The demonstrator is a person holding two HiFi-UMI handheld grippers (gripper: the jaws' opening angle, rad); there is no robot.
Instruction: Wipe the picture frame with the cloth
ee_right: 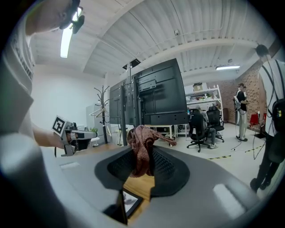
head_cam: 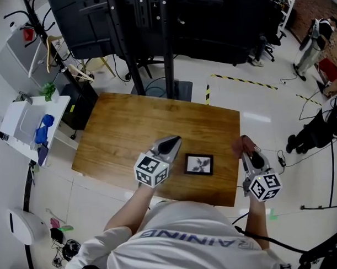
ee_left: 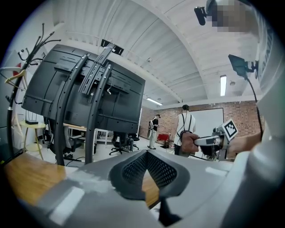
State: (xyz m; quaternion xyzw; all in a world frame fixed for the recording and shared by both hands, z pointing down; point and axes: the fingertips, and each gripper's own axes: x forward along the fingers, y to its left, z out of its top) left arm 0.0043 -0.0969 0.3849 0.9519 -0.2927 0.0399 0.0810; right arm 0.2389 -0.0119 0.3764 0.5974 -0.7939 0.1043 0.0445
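A small black picture frame (head_cam: 199,164) lies flat on the wooden table (head_cam: 135,132), near its front edge. My left gripper (head_cam: 172,142) hovers just left of the frame, jaws shut with nothing between them; in the left gripper view (ee_left: 146,156) its pads meet at the tips. At the table's right edge, right of the frame, my right gripper (head_cam: 242,150) is shut on a reddish-brown cloth (head_cam: 237,145). That cloth (ee_right: 141,149) bunches up between the jaws in the right gripper view, with the frame (ee_right: 132,201) below them.
A large black screen on a dark stand (head_cam: 153,27) rises behind the table. A coat rack (head_cam: 43,36) and a white side cart (head_cam: 25,128) stand to the left. Cables (head_cam: 317,115) run across the floor on the right. People and office chairs (ee_right: 202,127) are in the background.
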